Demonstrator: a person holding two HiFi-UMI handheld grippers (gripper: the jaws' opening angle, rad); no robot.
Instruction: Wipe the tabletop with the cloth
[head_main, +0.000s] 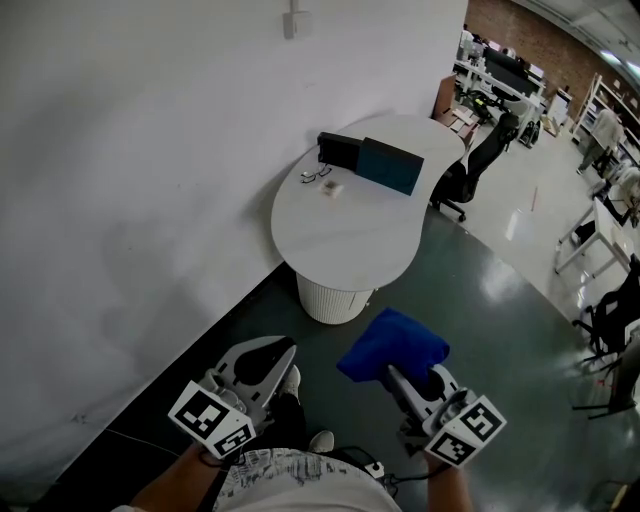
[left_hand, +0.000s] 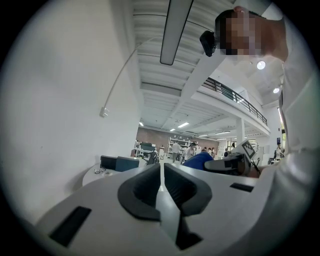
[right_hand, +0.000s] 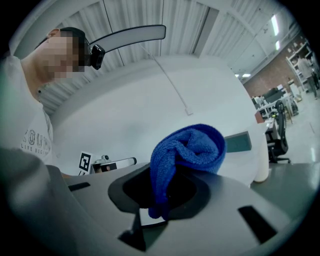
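Carrying: the right hand-held gripper (head_main: 402, 383) is clenched on the blue cloth (head_main: 393, 343). The cloth bunches above the jaws in a loose wad, and one fold hangs down between them.
Cloth's place: in the air over the dark floor (head_main: 480, 300), well apart from the desk (head_main: 350, 235) and touching nothing but the jaws.
Grip, judged: pinched at a fold so that most of the cloth stands free as a pad for wiping.
Left hand-held gripper (head_main: 278, 352): jaws drawn together on nothing, held low beside the right one, probably spare for this job.
Desk: a white rounded top against the wall (head_main: 150, 150). It carries glasses (head_main: 315, 175), two dark boxes (head_main: 390, 166) and a small pale item (head_main: 332, 188), all at the back.
Stage, judged: approach only, with wiping not yet begun.
Next, judged: the bare near half can be wiped freely, but the cloth must work round the things at the back.
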